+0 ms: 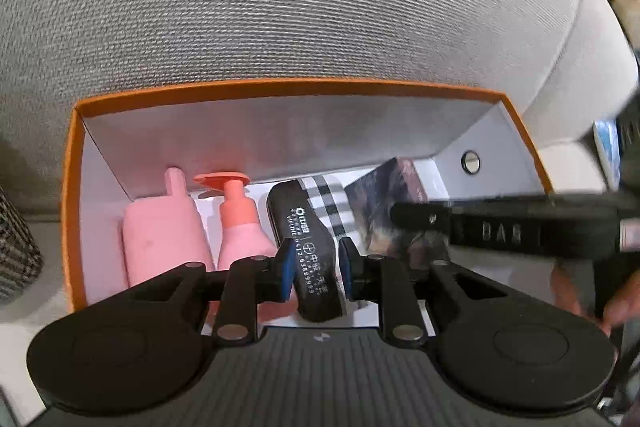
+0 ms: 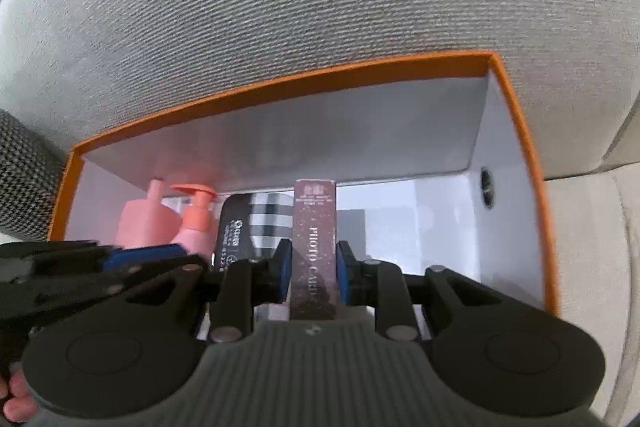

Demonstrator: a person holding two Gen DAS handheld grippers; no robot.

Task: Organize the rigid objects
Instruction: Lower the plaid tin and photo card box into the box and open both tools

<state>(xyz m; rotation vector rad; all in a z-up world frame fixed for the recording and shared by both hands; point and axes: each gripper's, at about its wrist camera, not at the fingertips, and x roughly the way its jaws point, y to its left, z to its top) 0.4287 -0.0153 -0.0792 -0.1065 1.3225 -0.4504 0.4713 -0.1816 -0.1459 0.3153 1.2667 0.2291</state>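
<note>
An orange box (image 1: pixel 280 87) with white inner walls lies open on a grey sofa. At its left end stand a pink bottle (image 1: pixel 160 227) and a pink pump bottle (image 1: pixel 240 227). Beside them, my left gripper (image 1: pixel 316 259) is shut on a black case (image 1: pixel 308 251) with white print, which leans on a plaid item (image 1: pixel 328 199). My right gripper (image 2: pixel 314 263) is shut on a dark maroon printed box (image 2: pixel 314 227), upright inside the orange box (image 2: pixel 280 83). In the left wrist view that dark box (image 1: pixel 392 211) sits right of the case, with the right gripper's fingers (image 1: pixel 420 215) across it.
A grey sofa cushion (image 1: pixel 280 7) rises behind the box. A houndstooth pillow (image 1: pixel 16 247) lies to the left. The box's right wall has a metal grommet (image 1: pixel 471 161). White floor (image 2: pixel 440 227) shows in the box's right half. A hand (image 1: pixel 616 303) holds the right gripper.
</note>
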